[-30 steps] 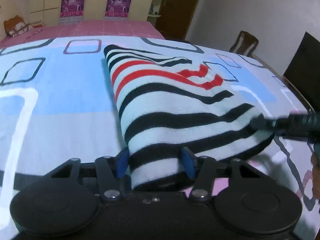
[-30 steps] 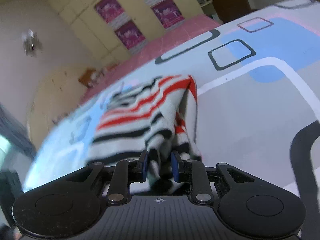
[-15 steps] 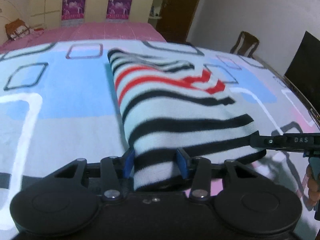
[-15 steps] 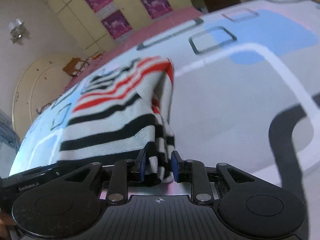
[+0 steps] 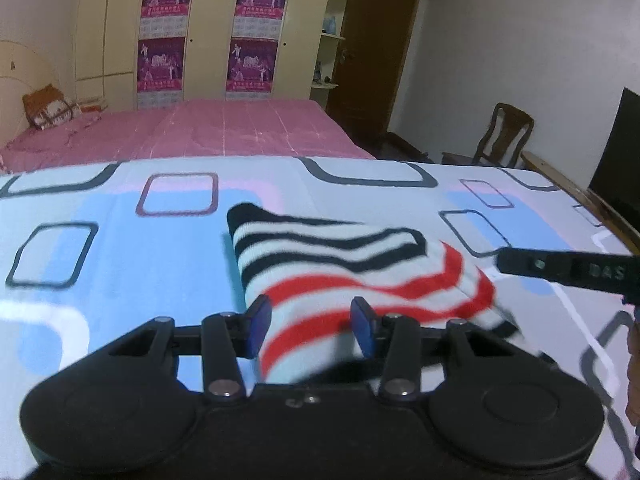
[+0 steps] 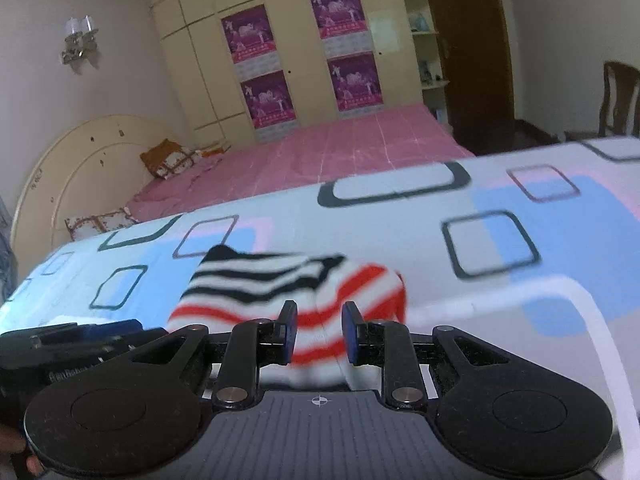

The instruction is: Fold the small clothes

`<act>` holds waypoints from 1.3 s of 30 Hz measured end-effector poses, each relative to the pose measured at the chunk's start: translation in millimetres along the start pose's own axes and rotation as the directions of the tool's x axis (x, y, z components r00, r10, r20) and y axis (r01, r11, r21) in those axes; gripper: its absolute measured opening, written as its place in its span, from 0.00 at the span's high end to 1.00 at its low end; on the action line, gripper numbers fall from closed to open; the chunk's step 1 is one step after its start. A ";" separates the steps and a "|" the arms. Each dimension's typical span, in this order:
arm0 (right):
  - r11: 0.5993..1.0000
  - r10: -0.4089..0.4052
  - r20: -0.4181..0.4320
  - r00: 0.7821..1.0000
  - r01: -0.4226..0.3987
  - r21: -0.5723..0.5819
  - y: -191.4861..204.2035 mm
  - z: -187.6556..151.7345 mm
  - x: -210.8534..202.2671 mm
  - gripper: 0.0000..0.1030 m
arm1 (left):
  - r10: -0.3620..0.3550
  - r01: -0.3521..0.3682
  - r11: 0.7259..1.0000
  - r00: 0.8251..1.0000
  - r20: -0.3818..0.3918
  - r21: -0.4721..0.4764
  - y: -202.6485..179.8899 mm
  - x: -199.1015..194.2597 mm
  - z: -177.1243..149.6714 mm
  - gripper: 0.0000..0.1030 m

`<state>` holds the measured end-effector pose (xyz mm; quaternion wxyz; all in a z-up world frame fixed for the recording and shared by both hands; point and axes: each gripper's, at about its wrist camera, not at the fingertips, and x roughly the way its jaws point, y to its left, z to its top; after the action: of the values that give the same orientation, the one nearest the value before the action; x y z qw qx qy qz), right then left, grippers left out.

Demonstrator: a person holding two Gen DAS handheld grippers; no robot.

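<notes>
**One striped garment held at its near edge by both grippers**

One small knitted garment [image 5: 344, 268] was in view, white with black stripes on its far part and red stripes nearer the grippers. It lay on the patterned bedsheet [image 5: 120, 248], its near edge gathered up into both sets of fingers. Its long axis ran away from the grippers, toward the far side of the sheet, and its far black-edged corner pointed ahead and slightly left of the left gripper. The stripes ran crosswise to that axis.

Two grippers were present. The left gripper [image 5: 312, 322] had its blue pads pressed against a thick fold of the red-striped cloth, at a moderate gap. The right gripper [image 6: 318, 330] gripped a narrower bunch of the same edge, its pads close together on the cloth. In the left wrist view the right gripper's black body reached in from the right, just beyond the garment's right side, with the letters "DAS" readable on it. In the right wrist view the left gripper's body lay at lower left; its lettering was too blurred to read.

Beyond the sheet stood a pink bed [image 5: 224, 128], one wardrobe [image 5: 208, 32] carrying four purple posters, and one wooden chair [image 5: 508, 132] far right.
</notes>
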<state>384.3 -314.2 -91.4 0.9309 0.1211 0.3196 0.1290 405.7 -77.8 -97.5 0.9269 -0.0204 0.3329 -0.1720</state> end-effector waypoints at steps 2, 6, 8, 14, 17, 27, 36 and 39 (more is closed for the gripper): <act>0.999 -0.024 0.000 1.000 0.024 -0.038 8.9 6.2 21.8 0.77 | 0.005 -0.005 1.000 1.000 0.002 0.006 -0.6 10.9 3.3 0.59; 0.996 -0.077 -0.023 0.997 0.076 -0.049 12.4 8.2 63.4 0.77 | 0.020 -0.020 0.999 1.000 0.006 0.032 -4.6 28.9 -0.2 0.58; 0.991 -0.125 -0.042 0.991 0.123 -0.055 6.2 2.8 81.5 0.77 | 0.036 -0.036 0.998 0.999 0.007 0.053 -5.6 35.0 -5.9 0.57; 0.985 -0.171 -0.052 0.984 0.169 -0.047 -21.8 -13.7 97.0 0.77 | 0.036 -0.037 0.993 0.999 0.016 0.108 -6.7 38.0 -10.5 0.56; 0.986 -0.164 -0.049 0.985 0.161 -0.052 -19.9 -4.4 94.1 0.77 | 0.038 -0.040 0.995 0.999 0.019 0.090 -5.8 39.3 -2.2 0.57; 0.978 -0.202 -0.035 0.979 0.200 -0.059 -25.5 -6.7 117.6 0.77 | 0.069 -0.066 0.995 0.997 -0.031 0.072 -0.5 74.5 8.5 0.56; 0.983 -0.181 -0.062 0.982 0.182 0.019 -38.9 -5.9 114.1 0.77 | 0.083 -0.079 0.993 0.996 -0.036 0.087 -1.7 74.9 6.9 0.55; 0.986 -0.154 -0.072 0.986 0.158 0.053 -43.2 -2.7 110.5 0.77 | 0.105 -0.100 0.990 0.994 -0.042 0.103 -5.1 72.4 9.1 0.55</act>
<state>473.9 -319.2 -169.1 0.9229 0.1185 0.3629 0.0505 461.8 -107.4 -133.8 0.9262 0.0474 0.3463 -0.1412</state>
